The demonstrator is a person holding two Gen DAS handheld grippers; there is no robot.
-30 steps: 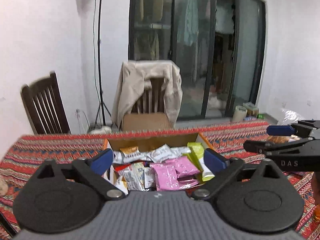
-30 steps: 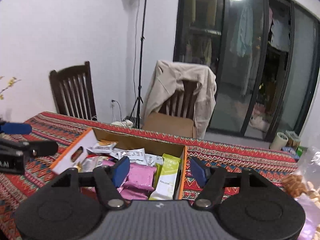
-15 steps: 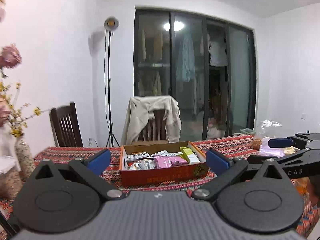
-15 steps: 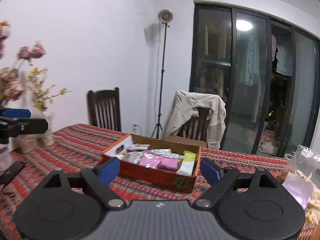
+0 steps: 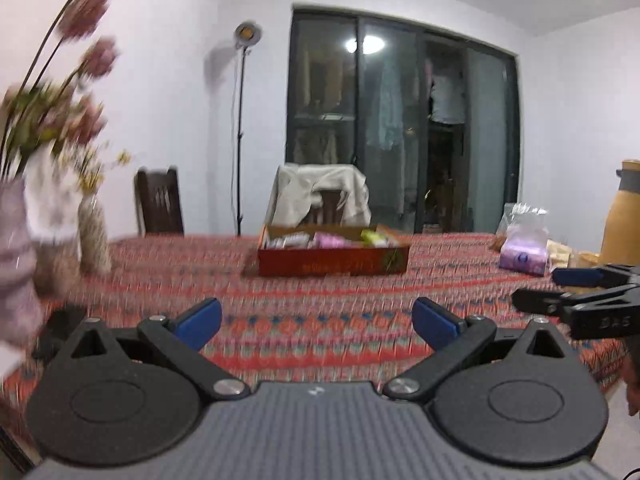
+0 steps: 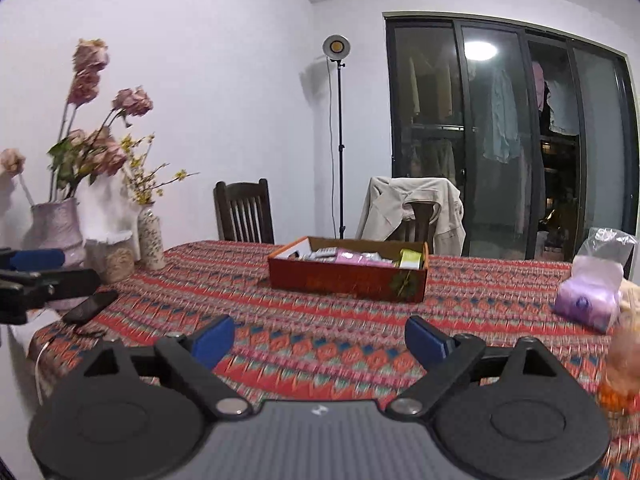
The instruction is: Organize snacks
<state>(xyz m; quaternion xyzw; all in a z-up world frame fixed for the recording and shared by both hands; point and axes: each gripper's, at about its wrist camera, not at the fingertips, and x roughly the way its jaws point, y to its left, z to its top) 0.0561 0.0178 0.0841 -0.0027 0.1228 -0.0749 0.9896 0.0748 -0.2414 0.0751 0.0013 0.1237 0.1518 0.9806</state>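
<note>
Just 1 snack box, 2 chairs, 2 vases

Right tongs opening, empty, snack box well beyond, tablecloth

Ahead of the claw, past a red patterned tablecloth, stand two dark wooden chairs, one draped with a beige jacket; a lamp stand rises against white walls left of dark glass doors
</note>
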